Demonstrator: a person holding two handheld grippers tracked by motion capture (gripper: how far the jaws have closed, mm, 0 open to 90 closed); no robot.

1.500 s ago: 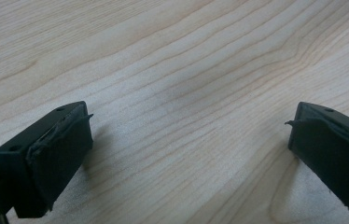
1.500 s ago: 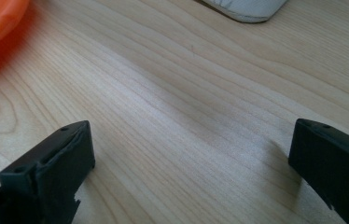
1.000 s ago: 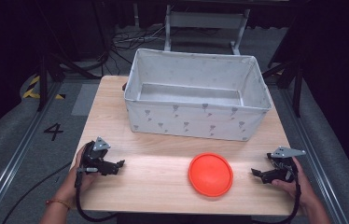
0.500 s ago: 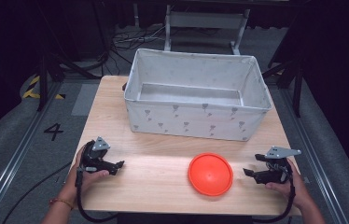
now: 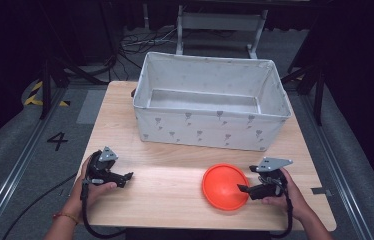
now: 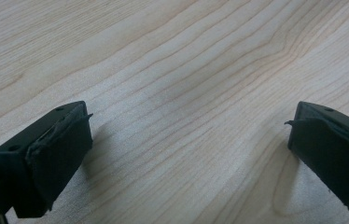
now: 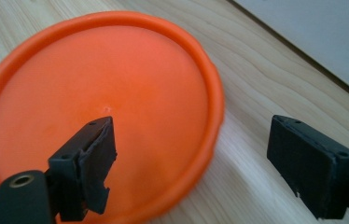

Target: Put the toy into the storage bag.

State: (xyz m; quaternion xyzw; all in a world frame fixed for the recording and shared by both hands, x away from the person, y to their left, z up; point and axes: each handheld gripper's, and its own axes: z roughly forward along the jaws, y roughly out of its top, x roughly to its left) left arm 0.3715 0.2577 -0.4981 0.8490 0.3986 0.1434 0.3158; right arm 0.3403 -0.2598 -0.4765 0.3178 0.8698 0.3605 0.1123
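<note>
An orange round plate [image 5: 225, 186] [image 7: 102, 107] lies flat on the wooden table [image 5: 170, 195] near its front right. My right gripper [image 5: 242, 189] [image 7: 196, 158] is open at the plate's right edge; one jaw hangs over the plate, the other over bare wood beside the rim. It holds nothing. My left gripper [image 5: 127, 176] [image 6: 186, 140] rests open at the front left, jaws wide apart over bare wood, far from the plate.
A large white fabric bin [image 5: 212, 102] with small grey marks stands empty at the back of the table; its wall [image 7: 322, 37] appears at the upper right of the right gripper view. Dark floor, cables and a metal frame lie beyond.
My right gripper has moved left, from beside the plate to over its right edge. The left gripper has barely moved.
</note>
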